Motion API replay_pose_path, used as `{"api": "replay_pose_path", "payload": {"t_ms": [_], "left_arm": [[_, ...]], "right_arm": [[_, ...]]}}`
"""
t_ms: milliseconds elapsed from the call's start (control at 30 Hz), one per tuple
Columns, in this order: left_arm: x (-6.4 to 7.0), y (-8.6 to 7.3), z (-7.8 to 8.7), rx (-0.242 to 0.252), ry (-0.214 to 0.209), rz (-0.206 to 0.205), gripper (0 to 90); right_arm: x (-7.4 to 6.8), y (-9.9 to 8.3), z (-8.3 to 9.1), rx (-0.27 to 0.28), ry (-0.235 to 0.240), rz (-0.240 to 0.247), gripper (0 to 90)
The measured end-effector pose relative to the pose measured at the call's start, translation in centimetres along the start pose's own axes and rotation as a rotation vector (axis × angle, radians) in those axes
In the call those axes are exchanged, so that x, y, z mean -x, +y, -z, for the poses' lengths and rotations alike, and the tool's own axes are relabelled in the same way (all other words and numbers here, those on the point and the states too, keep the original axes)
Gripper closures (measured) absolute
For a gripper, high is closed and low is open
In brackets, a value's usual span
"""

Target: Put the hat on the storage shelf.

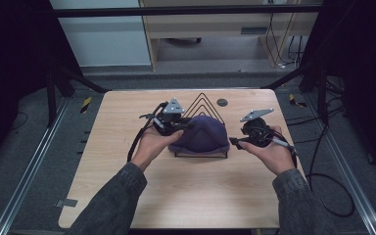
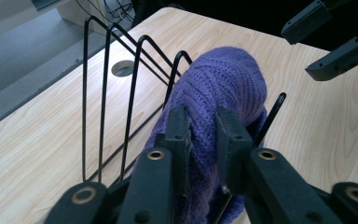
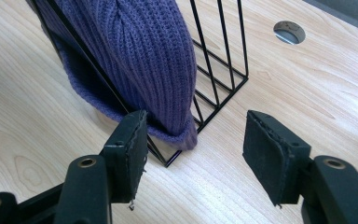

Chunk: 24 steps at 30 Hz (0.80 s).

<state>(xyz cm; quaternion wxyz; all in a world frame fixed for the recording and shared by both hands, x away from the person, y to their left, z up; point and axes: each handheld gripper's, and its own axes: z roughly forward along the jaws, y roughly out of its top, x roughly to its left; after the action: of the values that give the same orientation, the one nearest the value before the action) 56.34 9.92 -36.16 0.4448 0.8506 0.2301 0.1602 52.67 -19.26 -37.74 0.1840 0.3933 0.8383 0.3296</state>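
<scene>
A light wooden table [image 1: 186, 196] with rounded corners stands on grey floor [image 1: 34, 147]. A round grommet hole [image 1: 222, 102] sits near its far edge. Metal rails [image 1: 27, 171] run along the left and right. Beyond the far edge stand a pale wooden cabinet [image 1: 215, 29] and a white panel [image 1: 103, 34]; cables [image 1: 281, 44] hang at far right. Dark curtains [image 1: 10, 58] flank both sides.

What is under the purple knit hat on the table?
The hat hangs over the front loop of a black wire rack, whose base rests on the wooden table. The hat covers that loop, so anything inside it is hidden.
</scene>
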Motion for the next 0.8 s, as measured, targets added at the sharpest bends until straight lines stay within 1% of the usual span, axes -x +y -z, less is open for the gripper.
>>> {"api": "replay_pose_path", "payload": {"t_ms": [67, 133, 300, 400, 467, 600, 700, 767, 800], "left_arm": [[0.0, 0.0, 0.1, 0.008, 0.009, 0.004, 72.5], [0.1, 0.0, 0.3, 0.016, 0.022, 0.014, 68.2], [0.3, 0.2, 1.0, 0.036, 0.044, 0.021, 64.1], [0.5, 0.4, 1.4, 0.057, 0.068, 0.028, 58.1], [0.6, 0.5, 1.7, 0.066, 0.074, 0.030, 54.3], [0.9, 0.7, 2.0, 0.057, 0.083, 0.037, 44.7], [1.1, 0.7, 2.3, 0.044, 0.087, 0.051, 34.6], [1.1, 0.5, 2.6, 0.021, 0.087, 0.060, 26.9], [1.2, 0.3, 2.9, 0.007, 0.097, 0.060, 23.4]], "right_arm": [[-0.1, 0.0, 0.1, 0.000, -0.002, -0.001, 39.9], [-0.1, -0.1, 0.2, 0.002, -0.002, -0.001, 39.8], [-0.4, -0.3, 0.5, 0.011, 0.000, 0.003, 39.7], [-0.6, -0.3, 0.8, 0.013, -0.004, 0.002, 39.6], [-0.7, -0.3, 1.0, 0.019, -0.005, 0.003, 39.3], [-1.0, -0.6, 1.4, 0.032, -0.005, 0.001, 38.6], [-1.1, -0.9, 1.5, 0.033, -0.008, -0.007, 37.2], [-1.1, -1.2, 1.6, 0.038, -0.012, -0.018, 35.7], [-1.1, -1.4, 1.6, 0.041, -0.015, -0.017, 34.5]]}}
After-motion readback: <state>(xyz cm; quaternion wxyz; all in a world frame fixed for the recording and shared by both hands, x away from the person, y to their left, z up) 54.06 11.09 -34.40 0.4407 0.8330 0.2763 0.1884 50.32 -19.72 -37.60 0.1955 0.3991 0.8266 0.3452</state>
